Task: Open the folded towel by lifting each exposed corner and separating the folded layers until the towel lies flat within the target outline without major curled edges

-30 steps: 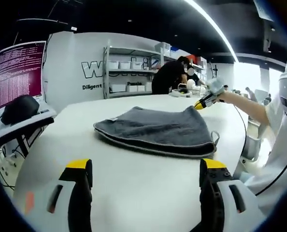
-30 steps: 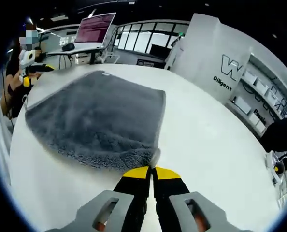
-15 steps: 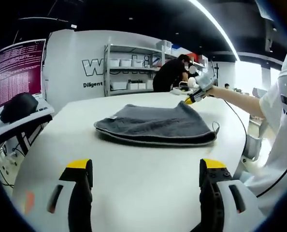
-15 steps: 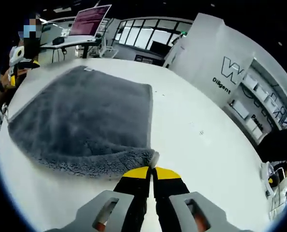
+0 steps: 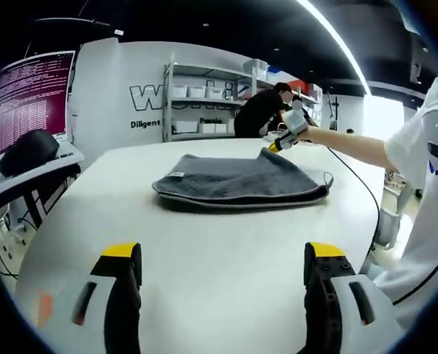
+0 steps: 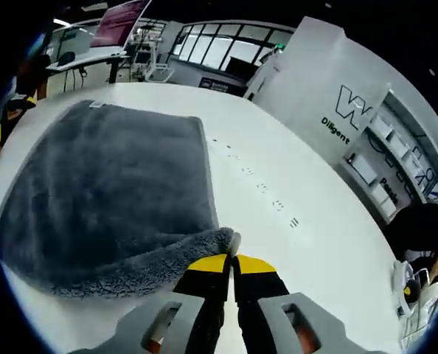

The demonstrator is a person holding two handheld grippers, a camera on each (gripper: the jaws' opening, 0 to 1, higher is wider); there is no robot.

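A folded grey towel [image 5: 237, 181] lies on the white table [image 5: 204, 251], a small white label at its near left edge. My left gripper [image 5: 223, 284] hovers open well short of it, nothing between its yellow-tipped jaws. My right gripper [image 5: 278, 144] reaches in from the right at the towel's far corner, held by a person's arm. In the right gripper view the right gripper [image 6: 231, 267] is shut on the towel's [image 6: 94, 199] corner, lifting the top layer's fluffy edge off the table [image 6: 307, 258].
A row of small dark marks [image 6: 259, 188] runs across the table past the towel's edge. A desk with a monitor [image 5: 23, 110] stands at left, shelves [image 5: 197, 103] behind, a dark-clothed person [image 5: 259, 110] at the back. The table's right edge [image 5: 374, 221] is close.
The right gripper has pulled the towel corner further back and up, peeling the top layer and uncovering marks on the table. The left gripper stays open and still.
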